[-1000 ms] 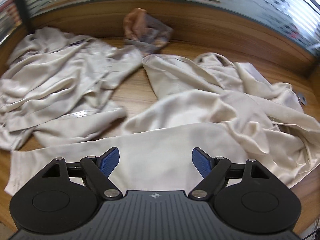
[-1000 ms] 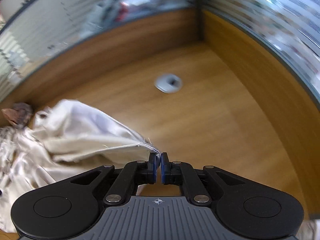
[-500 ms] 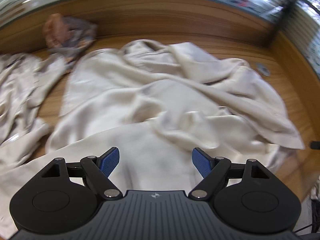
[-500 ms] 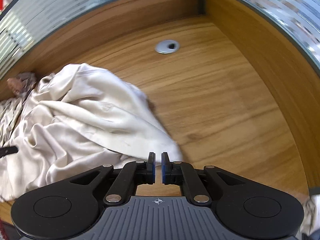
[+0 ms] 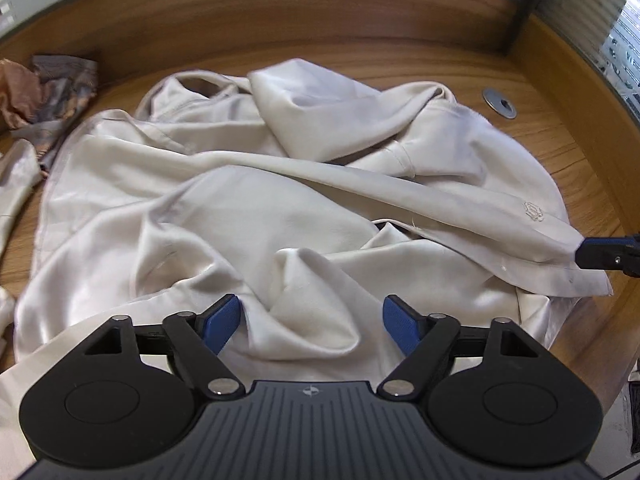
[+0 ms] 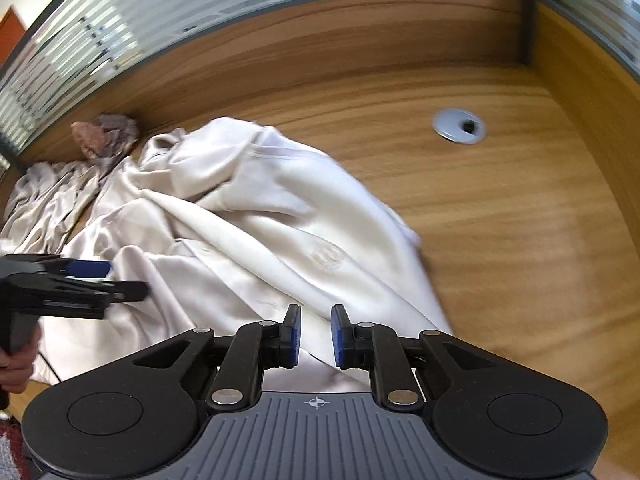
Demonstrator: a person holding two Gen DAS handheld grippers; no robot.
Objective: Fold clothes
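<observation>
A crumpled cream garment [image 5: 248,216] lies spread on the wooden desk [image 5: 568,168], with a small embroidered emblem [image 5: 534,212] near its right hem. My left gripper [image 5: 312,320] hangs low over its near part. The jaws are closing, and a raised ridge of cloth stands between the blue pads [image 5: 222,322] without being pinched. In the right wrist view the same garment [image 6: 280,216] lies ahead of my right gripper [image 6: 316,336]. Its jaws are opening, a narrow gap apart, with cloth beneath them and nothing pressed. The right gripper's tips [image 5: 600,254] sit at the garment's right corner.
A second cream garment [image 6: 40,208] lies bunched at the left. A brown and grey patterned cloth [image 5: 44,92] sits against the wooden back wall. A metal cable grommet [image 6: 460,126] is set in the bare desk to the right. A hand [image 6: 16,360] holds the left gripper's body [image 6: 60,284].
The right gripper's jaws have parted and let go of the garment's corner, which now rests on the desk. The left gripper has swung right over this garment and its jaws have narrowed.
</observation>
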